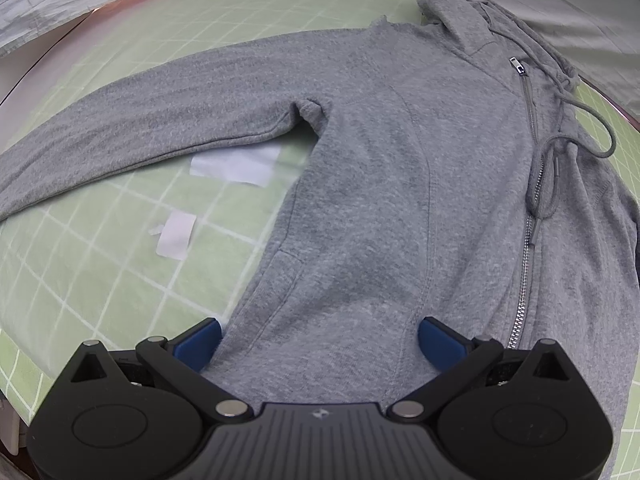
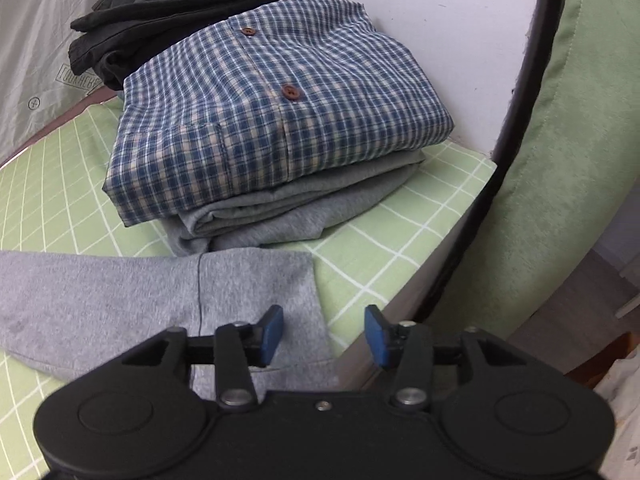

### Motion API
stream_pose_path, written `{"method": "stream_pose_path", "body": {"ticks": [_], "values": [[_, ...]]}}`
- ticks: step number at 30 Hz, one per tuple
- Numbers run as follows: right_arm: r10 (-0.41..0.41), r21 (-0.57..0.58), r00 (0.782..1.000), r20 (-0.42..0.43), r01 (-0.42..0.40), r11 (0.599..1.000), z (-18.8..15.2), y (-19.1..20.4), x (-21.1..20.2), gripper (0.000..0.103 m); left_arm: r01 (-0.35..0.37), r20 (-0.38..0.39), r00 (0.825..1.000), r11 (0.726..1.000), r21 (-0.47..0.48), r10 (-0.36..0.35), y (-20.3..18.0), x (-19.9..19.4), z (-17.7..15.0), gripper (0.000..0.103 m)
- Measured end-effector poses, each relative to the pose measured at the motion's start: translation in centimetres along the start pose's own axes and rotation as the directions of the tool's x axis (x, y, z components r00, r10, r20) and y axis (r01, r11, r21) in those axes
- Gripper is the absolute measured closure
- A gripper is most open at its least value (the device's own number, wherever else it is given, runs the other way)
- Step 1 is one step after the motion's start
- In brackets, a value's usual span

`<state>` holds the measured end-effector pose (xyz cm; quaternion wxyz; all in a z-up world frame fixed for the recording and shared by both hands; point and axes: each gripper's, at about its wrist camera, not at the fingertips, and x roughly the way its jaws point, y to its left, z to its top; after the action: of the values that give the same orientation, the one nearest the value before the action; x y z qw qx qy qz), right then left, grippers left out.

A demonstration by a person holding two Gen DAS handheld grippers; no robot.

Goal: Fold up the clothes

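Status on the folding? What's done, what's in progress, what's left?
Done: a folded plaid shirt sits on a folded grey garment, with dark folded clothes behind. In hand: nothing gripped; the grey zip hoodie lies spread flat, the left gripper open over its hem, the right gripper open by the sleeve cuff. Left: every fold on the hoodie.

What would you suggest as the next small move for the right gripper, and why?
Probably lower the right gripper a little, shift it left and close on the sleeve cuff. Its jaws are open, with only the left fingertip over the cuff. The grey hoodie lies spread flat and unfolded, so the sleeve likely needs folding inward first. The left gripper also hovers open above the hem.
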<state>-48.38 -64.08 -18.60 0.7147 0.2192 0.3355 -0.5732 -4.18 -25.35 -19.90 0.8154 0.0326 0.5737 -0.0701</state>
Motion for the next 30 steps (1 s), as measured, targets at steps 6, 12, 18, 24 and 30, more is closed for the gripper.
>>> {"method": "stream_pose_path", "body": {"ticks": [6,12,18,24,30], "values": [[0.029,-0.095,0.997,0.068,-0.022,0.995,0.8,3.3,-2.0,0.003,0.019,0.013,1.0,1.0,0.012,-0.019,1.1,-0.9,0.1,0.0],[0.176,-0.144,0.983,0.062,-0.165,0.976,0.8,9.3,-4.1,0.002,-0.041,0.081,0.996,0.995,0.095,0.033,3.6,-2.6,-0.2,0.0],[0.364,-0.208,0.931,-0.02,-0.36,0.91,-1.3,18.8,-6.7,0.002,-0.1,0.082,0.992,0.993,0.068,0.095,9.1,-2.4,-0.3,0.0],[0.455,-0.34,0.888,-0.062,-0.447,0.827,-4.3,26.5,-10.3,0.001,-0.092,0.053,0.994,0.994,-0.056,0.095,15.5,-1.9,-0.4,0.0],[0.482,-0.425,0.87,-0.108,-0.478,0.769,-7.2,31.9,-13.0,0.001,-0.081,0.088,0.99,0.958,-0.275,0.109,24.7,-2.6,1.2,0.0]]}}
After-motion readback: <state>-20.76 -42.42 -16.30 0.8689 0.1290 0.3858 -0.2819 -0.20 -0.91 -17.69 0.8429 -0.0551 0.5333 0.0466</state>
